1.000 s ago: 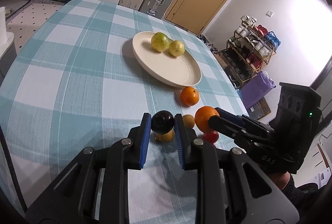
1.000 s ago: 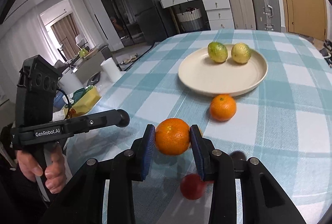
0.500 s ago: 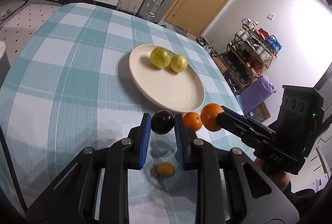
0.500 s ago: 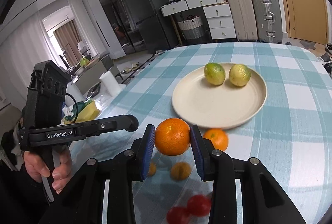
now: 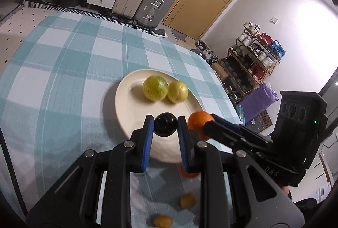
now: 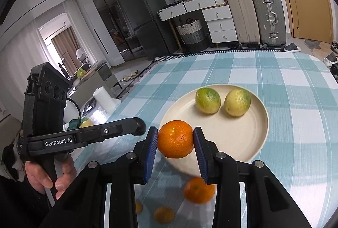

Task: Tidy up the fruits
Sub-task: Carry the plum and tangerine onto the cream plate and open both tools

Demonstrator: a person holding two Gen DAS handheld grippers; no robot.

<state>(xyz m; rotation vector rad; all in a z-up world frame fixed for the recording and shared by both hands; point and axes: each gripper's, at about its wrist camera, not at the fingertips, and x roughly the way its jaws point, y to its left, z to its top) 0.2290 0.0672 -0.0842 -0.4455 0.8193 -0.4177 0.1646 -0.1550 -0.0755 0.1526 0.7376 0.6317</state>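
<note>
My left gripper (image 5: 165, 124) is shut on a dark round fruit (image 5: 165, 127) and holds it above the near rim of a cream plate (image 5: 131, 109). Two yellow-green fruits (image 5: 155, 88) lie on the plate's far side. My right gripper (image 6: 175, 139) is shut on an orange (image 6: 175, 139), held above the plate's (image 6: 253, 143) near left edge. In the left wrist view that orange (image 5: 197, 121) shows just right of my fingers. Another orange (image 6: 198, 190) lies on the cloth below.
The table has a teal and white checked cloth (image 5: 63, 71). Two small brown-orange fruits (image 5: 187, 200) lie near the front edge. Suitcases (image 5: 145, 1), drawers and a door stand behind the table; a shelf rack (image 5: 253, 58) is at the right.
Both grippers have lifted their fruits off the cloth and moved forward toward the plate. The loose fruits on the table now lie below and behind the fingers.
</note>
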